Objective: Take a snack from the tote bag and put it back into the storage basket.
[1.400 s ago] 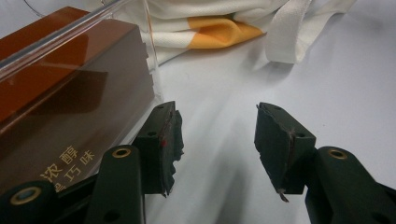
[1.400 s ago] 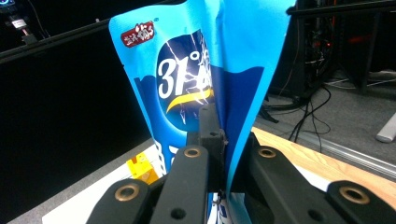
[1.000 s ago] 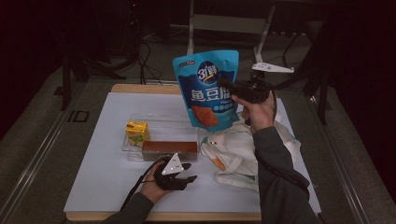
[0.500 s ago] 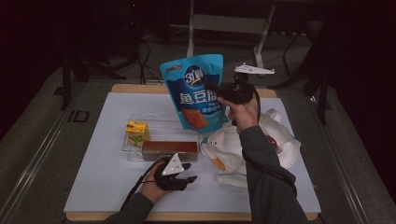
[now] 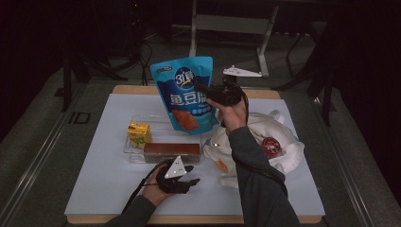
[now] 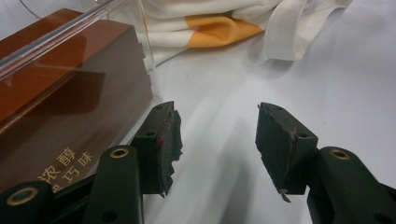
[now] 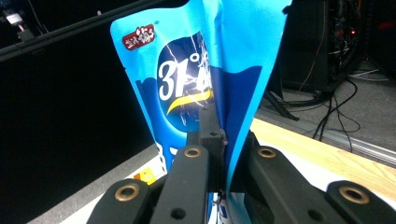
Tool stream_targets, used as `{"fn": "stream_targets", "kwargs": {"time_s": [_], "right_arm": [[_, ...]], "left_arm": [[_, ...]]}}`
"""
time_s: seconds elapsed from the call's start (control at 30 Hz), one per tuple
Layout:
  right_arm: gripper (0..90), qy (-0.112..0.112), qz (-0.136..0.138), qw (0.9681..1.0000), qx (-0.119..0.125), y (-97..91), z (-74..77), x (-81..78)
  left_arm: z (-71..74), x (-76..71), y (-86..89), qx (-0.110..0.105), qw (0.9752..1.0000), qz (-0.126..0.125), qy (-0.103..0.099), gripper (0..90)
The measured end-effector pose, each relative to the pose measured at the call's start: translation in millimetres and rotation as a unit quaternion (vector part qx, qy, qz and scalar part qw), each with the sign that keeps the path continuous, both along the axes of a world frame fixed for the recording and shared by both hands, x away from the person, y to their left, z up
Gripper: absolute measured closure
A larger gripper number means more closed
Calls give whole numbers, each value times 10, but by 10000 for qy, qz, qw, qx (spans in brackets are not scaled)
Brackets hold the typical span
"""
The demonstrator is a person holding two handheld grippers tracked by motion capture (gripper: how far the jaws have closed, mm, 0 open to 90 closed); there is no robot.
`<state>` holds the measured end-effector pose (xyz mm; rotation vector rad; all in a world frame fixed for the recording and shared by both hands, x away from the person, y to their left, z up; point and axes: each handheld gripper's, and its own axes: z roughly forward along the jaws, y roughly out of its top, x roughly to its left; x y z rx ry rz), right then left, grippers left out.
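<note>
Two grippers at work. Right gripper, lifted above table's twelve o'clock side, clamped tight on right edge of glossy blue snack pouch; pouch hanging upright in air over clear plastic tray. Left gripper, resting on white tabletop at six o'clock, jaws roughly half apart, gripping nothing, just beside long brown chocolate box. White cloth bag lying at three o'clock.

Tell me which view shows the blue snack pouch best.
The high view: the blue snack pouch shows whole, front print facing, lifted above the clear tray. The right gripper view shows a creased part of it pinched between the right gripper fingers.
</note>
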<state>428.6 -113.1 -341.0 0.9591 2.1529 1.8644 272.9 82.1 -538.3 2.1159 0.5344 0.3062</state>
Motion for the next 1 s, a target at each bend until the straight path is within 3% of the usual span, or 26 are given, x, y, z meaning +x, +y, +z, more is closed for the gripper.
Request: {"fn": "stream_targets", "kwargs": {"time_s": [0.57, 1.0], "right_arm": [[889, 91, 71, 9998, -161, 341, -120, 143], [889, 258, -52, 9997, -12, 605, -338, 225]], "left_arm": [[2, 5, 6, 6, 10000, -17, 9, 477], [2, -5, 7, -31, 10000, -9, -27, 477]]}}
